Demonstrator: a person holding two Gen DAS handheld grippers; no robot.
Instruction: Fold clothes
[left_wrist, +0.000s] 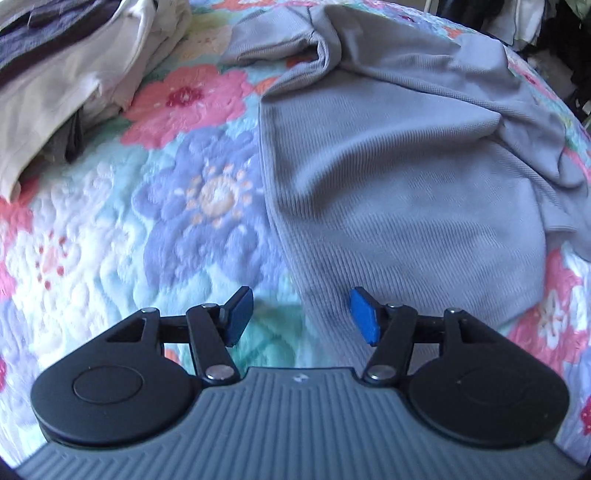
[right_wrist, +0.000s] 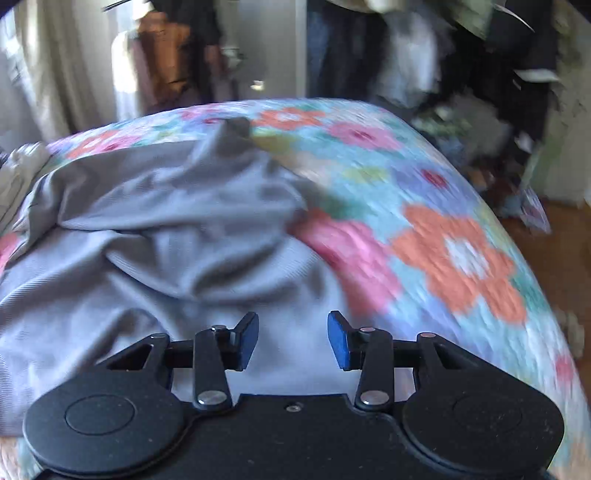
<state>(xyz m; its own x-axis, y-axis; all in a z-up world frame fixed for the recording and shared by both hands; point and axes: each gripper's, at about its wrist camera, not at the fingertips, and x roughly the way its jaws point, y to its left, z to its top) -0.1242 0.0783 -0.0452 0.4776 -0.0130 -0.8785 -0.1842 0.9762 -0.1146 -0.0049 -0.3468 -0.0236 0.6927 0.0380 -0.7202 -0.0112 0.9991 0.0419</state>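
Observation:
A grey knit shirt (left_wrist: 399, 177) lies rumpled on a floral quilt (left_wrist: 110, 229). In the left wrist view my left gripper (left_wrist: 301, 314) hovers open over the shirt's near left edge, nothing between its blue pads (left_wrist: 364, 317). In the right wrist view the same grey shirt (right_wrist: 155, 236) fills the left half, creased and bunched. My right gripper (right_wrist: 293, 339) stands open above the shirt's near right part, its pads (right_wrist: 338, 339) holding nothing.
A stack of folded beige and dark clothes (left_wrist: 66, 70) sits on the quilt at the far left. Beyond the bed's far edge (right_wrist: 295, 107) hang curtains and dark clothing (right_wrist: 480, 74), with clutter on the wooden floor (right_wrist: 554, 243) at the right.

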